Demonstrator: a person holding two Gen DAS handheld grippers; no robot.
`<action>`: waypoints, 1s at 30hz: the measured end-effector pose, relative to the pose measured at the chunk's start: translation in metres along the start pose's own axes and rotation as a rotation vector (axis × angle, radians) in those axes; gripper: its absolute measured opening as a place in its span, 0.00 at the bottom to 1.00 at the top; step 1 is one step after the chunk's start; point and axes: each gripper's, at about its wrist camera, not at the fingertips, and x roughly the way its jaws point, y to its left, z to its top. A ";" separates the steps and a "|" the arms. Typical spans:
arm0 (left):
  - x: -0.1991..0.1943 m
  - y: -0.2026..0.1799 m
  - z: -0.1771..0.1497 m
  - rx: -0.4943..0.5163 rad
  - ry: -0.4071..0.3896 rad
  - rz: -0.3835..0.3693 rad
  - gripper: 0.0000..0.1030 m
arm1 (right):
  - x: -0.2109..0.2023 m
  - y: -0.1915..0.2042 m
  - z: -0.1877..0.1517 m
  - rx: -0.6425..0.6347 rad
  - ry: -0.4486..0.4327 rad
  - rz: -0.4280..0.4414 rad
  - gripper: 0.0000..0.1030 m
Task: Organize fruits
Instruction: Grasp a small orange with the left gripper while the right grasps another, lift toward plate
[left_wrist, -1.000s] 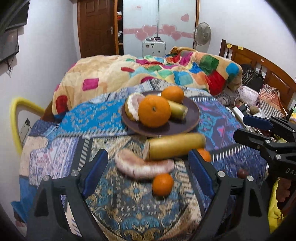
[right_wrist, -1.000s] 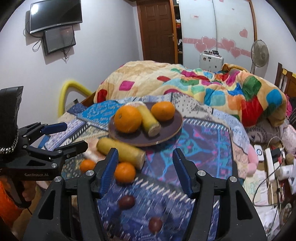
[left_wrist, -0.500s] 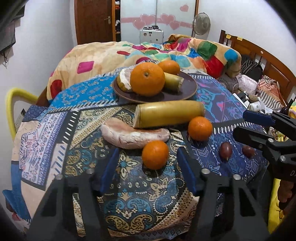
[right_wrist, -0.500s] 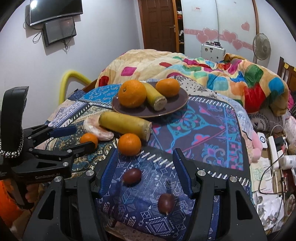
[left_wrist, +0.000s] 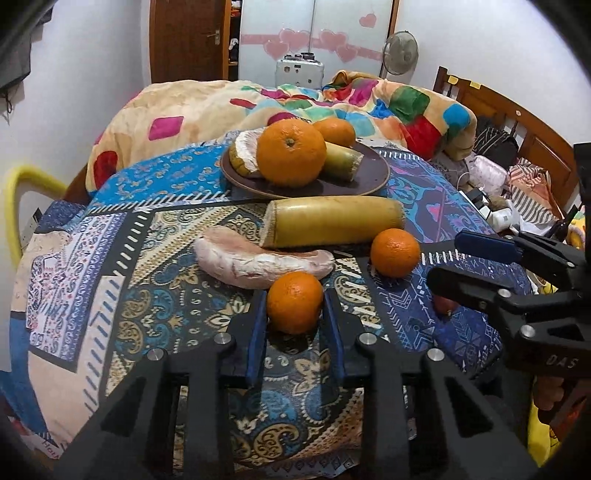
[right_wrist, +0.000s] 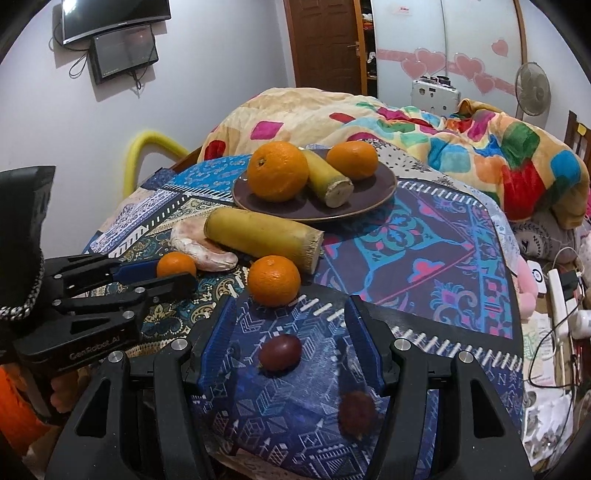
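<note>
A small orange (left_wrist: 294, 302) sits on the patterned cloth between the fingers of my left gripper (left_wrist: 295, 306), whose blue pads press its sides; it also shows in the right wrist view (right_wrist: 176, 265). A second small orange (left_wrist: 395, 252) lies to its right. A brown plate (left_wrist: 373, 177) holds a big orange (left_wrist: 291, 152), another orange, a pomelo piece and a short cane piece. A long cane piece (left_wrist: 334, 220) and a pale peel (left_wrist: 258, 264) lie before the plate. My right gripper (right_wrist: 291, 341) is open around a dark purple fruit (right_wrist: 279, 352); another purple fruit (right_wrist: 357, 409) lies nearer.
A colourful quilt (left_wrist: 258, 107) is heaped behind the plate. A yellow rail (left_wrist: 18, 192) stands at the left edge. Cables, a power strip and clutter (right_wrist: 554, 295) lie to the right of the cloth.
My left gripper has moved forward and closed from wide open onto the near small orange. My right gripper has come forward so the purple fruit lies between its fingers.
</note>
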 end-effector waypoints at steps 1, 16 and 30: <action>-0.002 0.002 0.000 -0.003 -0.004 0.002 0.29 | 0.001 0.001 0.001 0.000 0.000 0.001 0.56; -0.020 0.021 0.000 0.004 -0.046 0.058 0.29 | 0.032 0.014 0.009 -0.008 0.025 0.012 0.47; -0.021 0.013 0.015 0.016 -0.079 0.050 0.29 | 0.019 0.010 0.012 -0.023 0.004 0.006 0.33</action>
